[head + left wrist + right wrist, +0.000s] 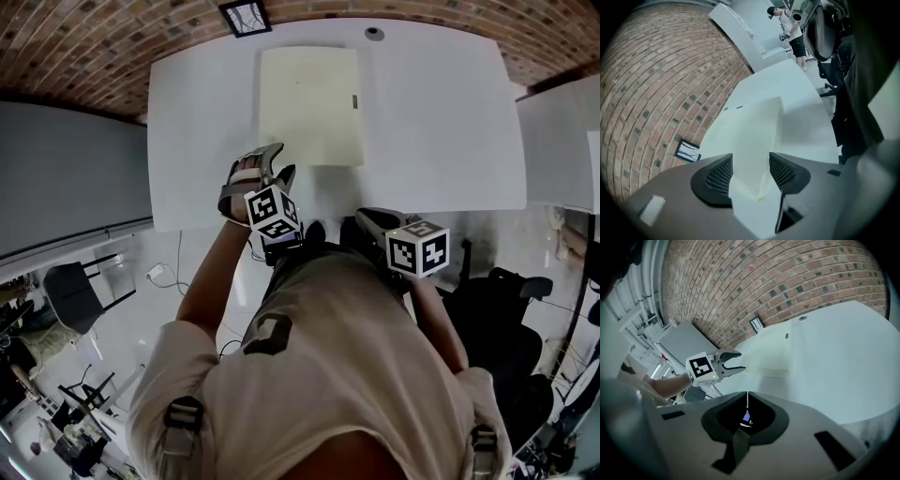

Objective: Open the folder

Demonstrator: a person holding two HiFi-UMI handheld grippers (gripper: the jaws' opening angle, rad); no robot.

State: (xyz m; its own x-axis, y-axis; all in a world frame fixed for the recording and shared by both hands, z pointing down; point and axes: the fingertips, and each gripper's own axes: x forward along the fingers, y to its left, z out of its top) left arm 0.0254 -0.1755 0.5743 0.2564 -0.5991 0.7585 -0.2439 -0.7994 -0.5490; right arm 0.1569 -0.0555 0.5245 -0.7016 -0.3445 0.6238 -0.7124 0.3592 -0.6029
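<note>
Folder [309, 103] lies shut and flat on the white table [441, 122], toward its far side; left claw [267, 161] tilts down at the folder's near left corner, forearm stretched out over the table's near edge, jaws spread with that corner showing between them and the pads not pressing it; right claw [367, 218] hangs back at the near edge, well apart from the folder, angled down, jaws pressed together on nothing.

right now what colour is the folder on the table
Plain pale cream-yellow. The folder shows best in the head view.
</note>
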